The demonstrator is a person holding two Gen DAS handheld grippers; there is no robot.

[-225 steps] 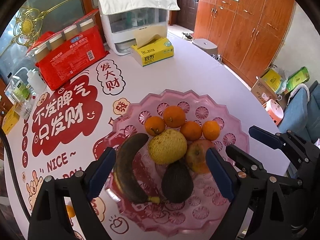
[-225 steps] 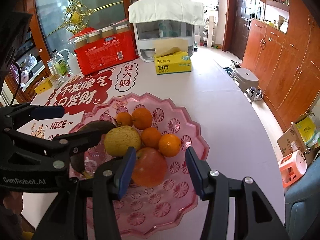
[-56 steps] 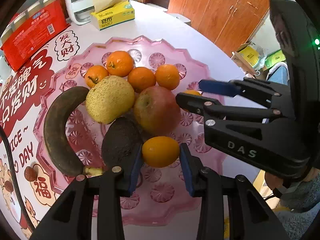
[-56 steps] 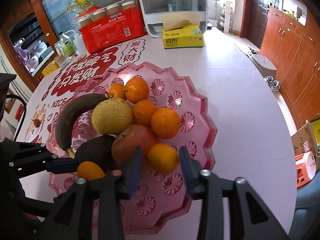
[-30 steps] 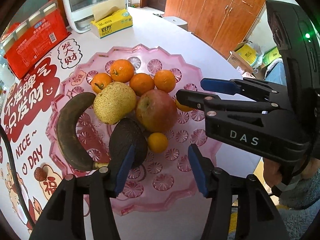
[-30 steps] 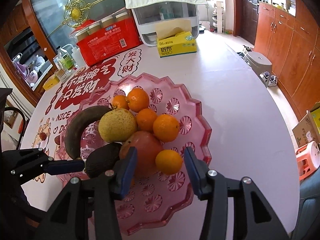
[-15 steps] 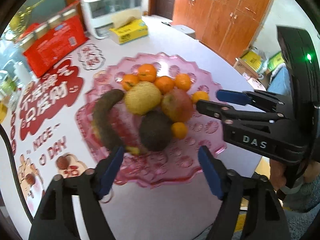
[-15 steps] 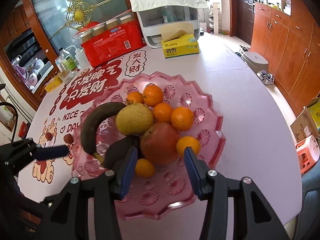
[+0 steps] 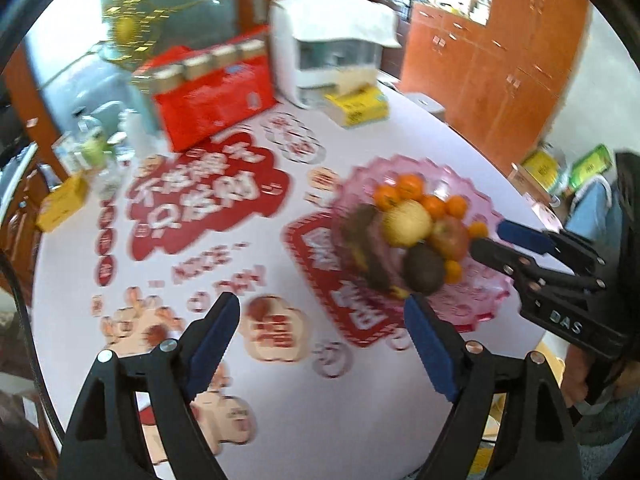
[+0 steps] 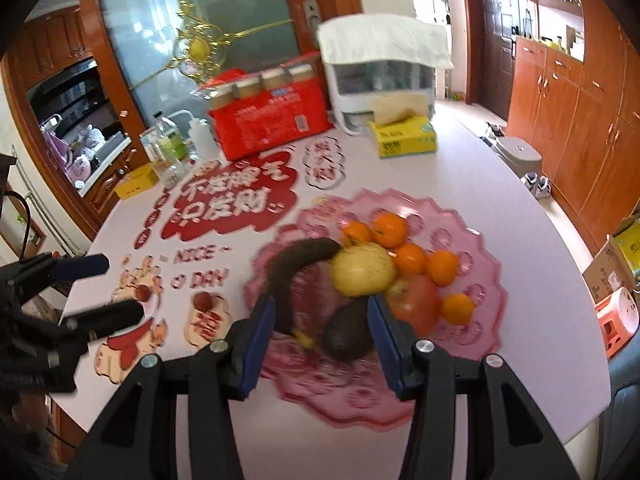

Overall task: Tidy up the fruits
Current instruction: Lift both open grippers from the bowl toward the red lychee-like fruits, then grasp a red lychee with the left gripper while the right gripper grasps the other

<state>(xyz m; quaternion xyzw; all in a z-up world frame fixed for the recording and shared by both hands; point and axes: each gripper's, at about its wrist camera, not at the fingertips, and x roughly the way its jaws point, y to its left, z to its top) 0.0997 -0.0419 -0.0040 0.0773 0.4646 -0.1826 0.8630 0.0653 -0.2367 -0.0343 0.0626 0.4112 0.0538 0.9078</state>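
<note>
A pink scalloped plate (image 10: 476, 356) on the white table holds a dark banana (image 10: 296, 268), a yellow pear (image 10: 364, 268), a red apple (image 10: 416, 300), a dark avocado (image 10: 348, 332) and several oranges (image 10: 390, 226). The plate also shows in the left wrist view (image 9: 480, 300), blurred. My left gripper (image 9: 322, 344) is open and empty, raised above the table left of the plate. My right gripper (image 10: 320, 340) is open and empty, above the plate's near side. Each gripper shows in the other's view.
At the table's far side stand a red drinks pack (image 10: 272, 124), a white covered appliance (image 10: 384, 76) and a yellow tissue box (image 10: 404, 136). Bottles (image 10: 168, 148) and a yellow box (image 10: 134, 180) sit far left. Red stickers (image 10: 236, 196) cover the tabletop. The table edge runs close behind the plate on the right.
Both grippers let go of their oranges into the plate, then pulled back and up. The left gripper has swung left, away from the plate.
</note>
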